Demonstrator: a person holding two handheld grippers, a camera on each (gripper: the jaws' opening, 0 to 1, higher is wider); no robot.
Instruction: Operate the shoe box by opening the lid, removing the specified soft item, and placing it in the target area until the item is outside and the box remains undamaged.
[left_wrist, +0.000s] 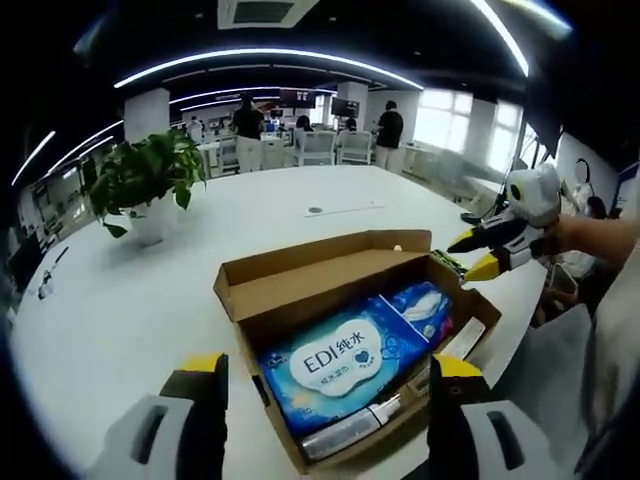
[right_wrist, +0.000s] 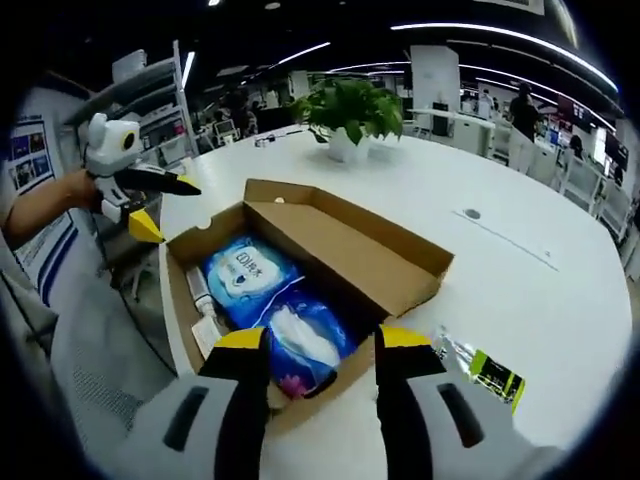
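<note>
Yellow-tipped jaws of the left tool (left_wrist: 330, 375) stand wide apart over the near end of an open cardboard shoe box (left_wrist: 262, 282), gripping nothing. Inside the box, a blue pack of wet wipes (left_wrist: 340, 368) labelled "EDI" lies flat, with a second soft blue-and-white pack (left_wrist: 425, 305) just beyond it and a slim white tube (left_wrist: 345, 430) along the near wall. The box lid (left_wrist: 320, 260) is folded back and stands along the far side, hinged to the box. At the right of the left gripper view, the right tool (left_wrist: 478, 256) reaches in from a person's hand (left_wrist: 575, 232), its jaws parted by a narrow gap at the box's far right corner; nothing can be seen between them.

From the right gripper view, the right tool (right_wrist: 320, 345) shows its jaws apart and empty over the box (right_wrist: 180, 300), whose lid (right_wrist: 355, 240) leans open on the right side. The wet wipes pack (right_wrist: 245, 270) sits toward the far end, and the second soft pack (right_wrist: 300, 340) lies nearest the jaws. The left tool (right_wrist: 150, 205), held in a hand (right_wrist: 75, 190), hovers at the box's far left corner with its jaws spread. A clear wrapper with a black and yellow label (right_wrist: 480, 368) lies on the white desk (right_wrist: 540, 290) just right of the box. A potted green plant (right_wrist: 350, 115) stands further along the desk, and people (left_wrist: 390, 130) stand among chairs in the office beyond.
</note>
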